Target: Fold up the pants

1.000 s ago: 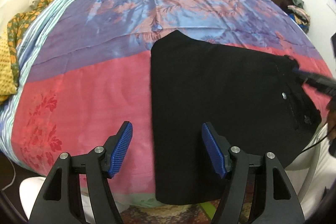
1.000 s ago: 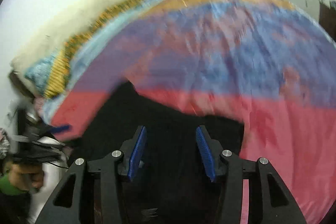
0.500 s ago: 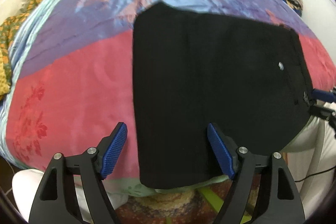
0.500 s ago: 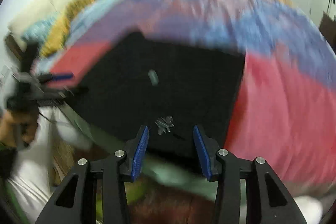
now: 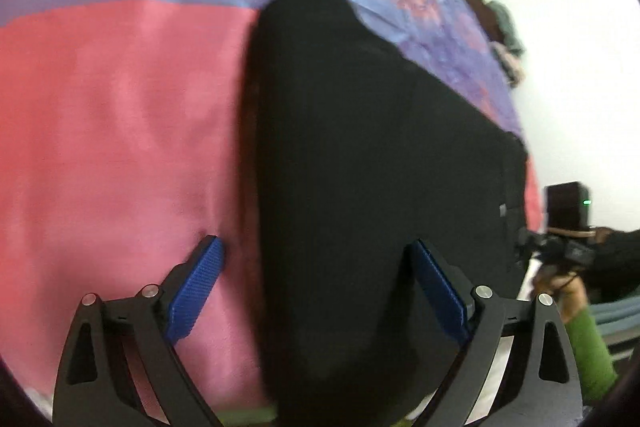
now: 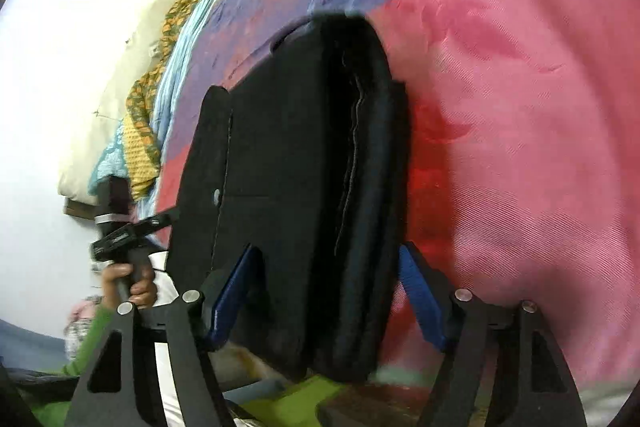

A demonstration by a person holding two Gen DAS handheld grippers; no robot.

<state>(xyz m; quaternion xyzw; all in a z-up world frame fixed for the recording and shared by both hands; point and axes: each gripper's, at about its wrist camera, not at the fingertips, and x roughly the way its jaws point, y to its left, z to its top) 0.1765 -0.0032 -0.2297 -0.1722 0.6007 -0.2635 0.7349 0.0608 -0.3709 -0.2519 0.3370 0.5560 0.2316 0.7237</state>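
- Both cameras sit much closer to the black pants (image 5: pixel 372 187) than half a second ago; the cloth now fills the middle of each view, and the right view is sharper than before.
- Left gripper (image 5: pixel 316 291): fingers spread wide, one blue pad (image 5: pixel 196 291) over the pink bedspread (image 5: pixel 112 147) at lower left, the other over black fabric at lower right. Whether either pad touches cloth is unclear.
- Right gripper (image 6: pixel 324 299): fingers apart, straddling the near end of the pants (image 6: pixel 296 187), which show stacked folded layers along the right edge.
- Pants lie on the bedspread (image 6: pixel 520 147) near its lower edge.
- At left of the right view, a hand (image 6: pixel 132 279) grips the left gripper's handle.
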